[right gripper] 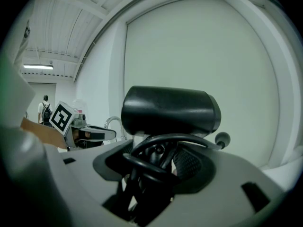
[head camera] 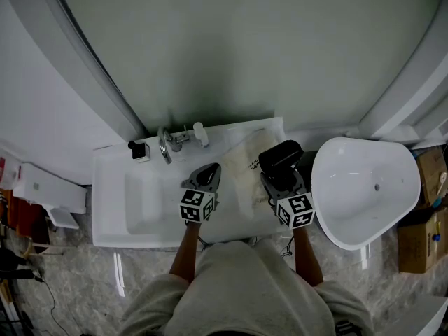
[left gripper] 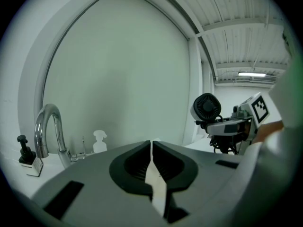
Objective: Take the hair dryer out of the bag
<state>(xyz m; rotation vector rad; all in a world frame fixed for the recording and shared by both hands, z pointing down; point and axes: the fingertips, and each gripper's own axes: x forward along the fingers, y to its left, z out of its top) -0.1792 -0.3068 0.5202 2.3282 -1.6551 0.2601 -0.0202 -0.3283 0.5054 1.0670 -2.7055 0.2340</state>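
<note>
In the head view a pale cloth bag (head camera: 246,177) lies on the white sink counter (head camera: 112,208). My left gripper (head camera: 208,171) is shut on the bag's left edge; the left gripper view shows a thin white strip of bag (left gripper: 156,186) pinched between the left gripper's (left gripper: 151,144) jaws. The black hair dryer (head camera: 281,155) is held above the bag's right side by my right gripper (head camera: 280,176). In the right gripper view the hair dryer's barrel (right gripper: 170,110) stands over the right gripper (right gripper: 158,156), whose wide jaws clamp its handle and looped black cord (right gripper: 147,167).
A chrome faucet (head camera: 166,145), a small black-topped dispenser (head camera: 138,150) and a white bottle (head camera: 201,133) stand at the counter's back. A white freestanding basin (head camera: 364,187) sits to the right, with cardboard boxes (head camera: 430,177) beyond it. A pale wall panel rises behind.
</note>
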